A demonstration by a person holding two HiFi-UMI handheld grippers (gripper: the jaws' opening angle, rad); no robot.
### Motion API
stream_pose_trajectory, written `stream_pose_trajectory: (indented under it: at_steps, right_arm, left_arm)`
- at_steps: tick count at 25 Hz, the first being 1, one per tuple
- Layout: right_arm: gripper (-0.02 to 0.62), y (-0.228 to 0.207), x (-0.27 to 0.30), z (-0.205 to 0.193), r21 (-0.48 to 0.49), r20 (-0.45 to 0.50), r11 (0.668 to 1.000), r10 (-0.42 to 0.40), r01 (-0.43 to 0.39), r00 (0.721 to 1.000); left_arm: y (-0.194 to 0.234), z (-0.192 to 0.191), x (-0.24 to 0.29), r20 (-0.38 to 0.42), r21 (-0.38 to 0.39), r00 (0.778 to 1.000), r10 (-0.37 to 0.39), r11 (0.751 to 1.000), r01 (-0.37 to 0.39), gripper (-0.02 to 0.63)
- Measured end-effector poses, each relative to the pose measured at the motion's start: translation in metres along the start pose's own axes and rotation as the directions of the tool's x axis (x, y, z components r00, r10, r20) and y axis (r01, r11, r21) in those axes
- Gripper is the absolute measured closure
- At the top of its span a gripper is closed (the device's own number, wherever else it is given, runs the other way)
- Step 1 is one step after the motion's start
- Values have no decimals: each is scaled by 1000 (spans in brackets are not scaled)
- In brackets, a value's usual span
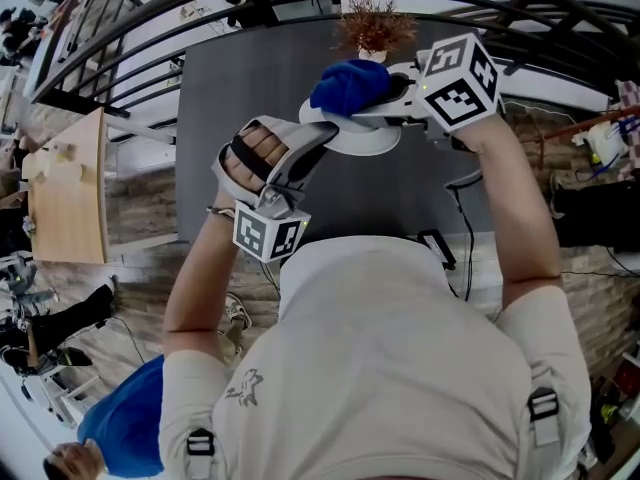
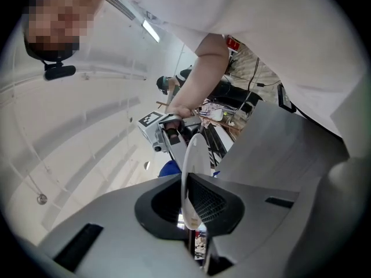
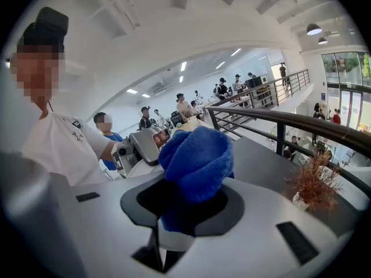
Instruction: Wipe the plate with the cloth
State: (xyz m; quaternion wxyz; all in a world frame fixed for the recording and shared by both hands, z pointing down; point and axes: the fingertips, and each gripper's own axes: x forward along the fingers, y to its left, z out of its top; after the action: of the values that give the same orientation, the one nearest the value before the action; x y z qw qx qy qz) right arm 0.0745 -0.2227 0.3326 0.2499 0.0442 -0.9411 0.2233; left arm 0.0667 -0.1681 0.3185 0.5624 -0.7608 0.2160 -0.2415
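The left gripper has its jaws clamped on the rim of the white plate, seen edge-on between them, and holds it above the dark tabletop toward the far edge, near a dried plant. The right gripper pinches a bunched blue cloth that lies over the plate's far side. Both forearms reach forward, with the right tilted downward and turned in toward the left.

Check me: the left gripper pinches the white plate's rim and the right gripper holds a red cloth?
The cloth is blue, not red; the right gripper view shows it. The left gripper does pinch the rim of the white plate; the right gripper holds the cloth.
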Motion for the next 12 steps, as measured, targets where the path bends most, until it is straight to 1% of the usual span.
stream_pose_trajectory:
  at_steps: [3, 6, 9, 11, 12]
  right_arm:
    - [480, 0, 3, -13, 18, -11, 1000, 16, -16, 1000]
    - [480, 4, 4, -22, 48, -1, 997, 59, -59, 998]
    - [480, 1, 5, -30, 73, 10, 994, 76, -76, 997]
    - [480, -5, 8, -39, 95, 15, 993, 73, -74, 997]
    - [480, -9, 10, -43, 107, 20, 992, 69, -70, 997]
  left_arm:
    - [-12, -4, 3, -9, -19, 1000, -30, 999, 29, 583]
    - [-22, -19, 2, -46, -65, 997, -55, 997, 51, 583]
    - [-30, -41, 3, -82, -166, 994, -73, 984, 59, 583]
    - [-41, -58, 4, -114, -247, 989, -98, 967, 67, 583]
    - [-50, -70, 5, -139, -295, 983, -122, 953, 77, 583]
